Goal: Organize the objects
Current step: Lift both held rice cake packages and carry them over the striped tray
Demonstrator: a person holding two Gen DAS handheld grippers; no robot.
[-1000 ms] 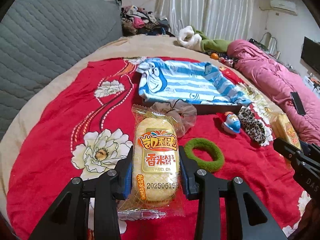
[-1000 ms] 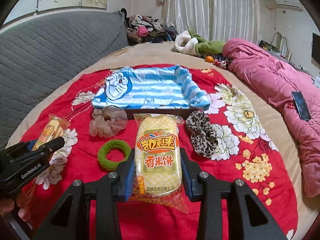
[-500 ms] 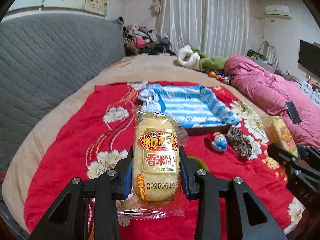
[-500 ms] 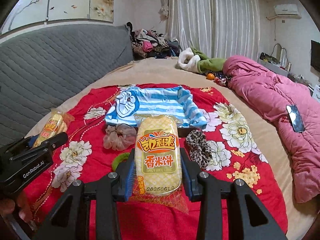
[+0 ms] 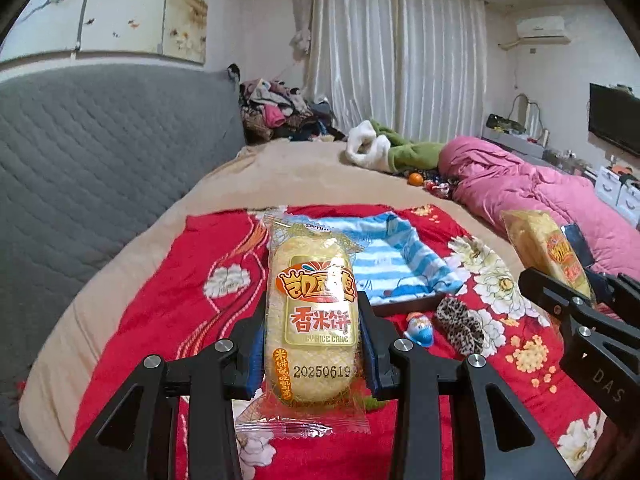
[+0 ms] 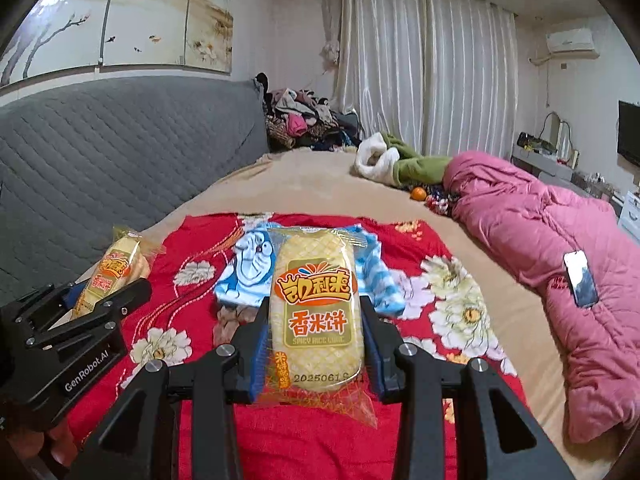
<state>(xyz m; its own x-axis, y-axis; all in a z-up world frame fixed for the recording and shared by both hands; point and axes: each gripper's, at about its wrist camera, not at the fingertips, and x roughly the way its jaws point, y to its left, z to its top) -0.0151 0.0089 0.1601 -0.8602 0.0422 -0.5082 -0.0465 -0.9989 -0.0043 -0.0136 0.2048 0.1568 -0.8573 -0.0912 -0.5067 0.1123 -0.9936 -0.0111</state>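
My left gripper [image 5: 312, 344] is shut on a yellow rice cake packet [image 5: 314, 312] and holds it upright, well above the red flowered blanket [image 5: 168, 288]. My right gripper [image 6: 314, 344] is shut on a second, identical rice cake packet [image 6: 316, 312], also held high. Each gripper shows in the other's view with its packet: the right one at the right [image 5: 560, 300], the left one at the left [image 6: 80, 312]. A blue striped Doraemon tray [image 5: 400, 268] lies on the blanket behind the packets [image 6: 248, 268].
A leopard scrunchie [image 5: 460, 322] and a small blue toy [image 5: 419, 330] lie in front of the tray. A beige scrunchie [image 6: 230, 320] is partly hidden. A pink quilt [image 6: 560, 280] with a phone [image 6: 580, 278] lies right. Grey headboard [image 6: 100, 152] on the left.
Both grippers have risen and pulled back from the blanket with their packets; the tray and small items look smaller and farther. The green ring is now hidden behind the packets.
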